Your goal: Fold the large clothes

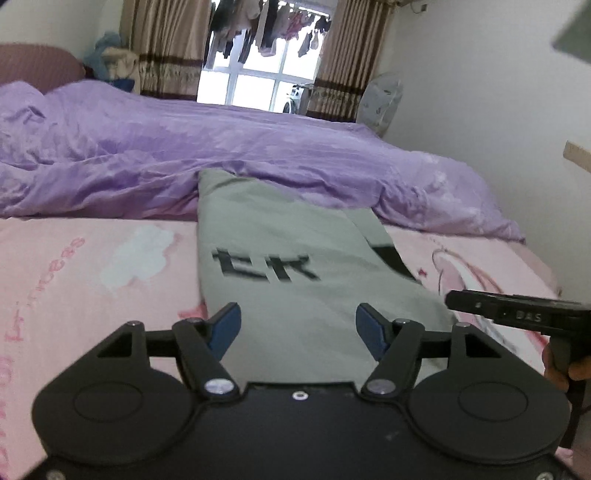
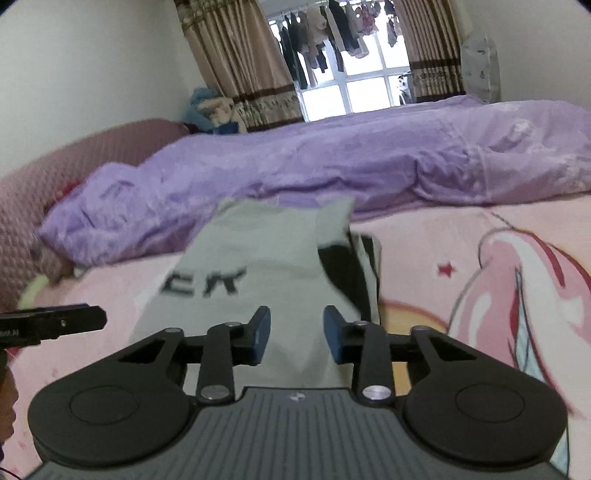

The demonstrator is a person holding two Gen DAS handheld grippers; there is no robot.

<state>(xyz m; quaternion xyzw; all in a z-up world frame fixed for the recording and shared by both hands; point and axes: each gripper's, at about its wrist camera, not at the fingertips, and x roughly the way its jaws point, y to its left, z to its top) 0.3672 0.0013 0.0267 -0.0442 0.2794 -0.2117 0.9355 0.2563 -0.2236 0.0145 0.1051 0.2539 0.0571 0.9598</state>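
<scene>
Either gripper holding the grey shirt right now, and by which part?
Nothing held. Left gripper and right gripper both stand open above the grey shirt near its closest edge.

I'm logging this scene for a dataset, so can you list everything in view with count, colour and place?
garment: one, grey-green with black lettering, folded lengthwise on the bed
sheet: one, pink cartoon print, under the garment
duvet: one, purple, bunched behind the garment
headboard: one, dusty pink, left end
curtains: two, beige, beside the window
laundry: several dark and pink pieces, hanging outside
left hand-held gripper: open, above the garment
right hand-held gripper: open, above the garment
</scene>
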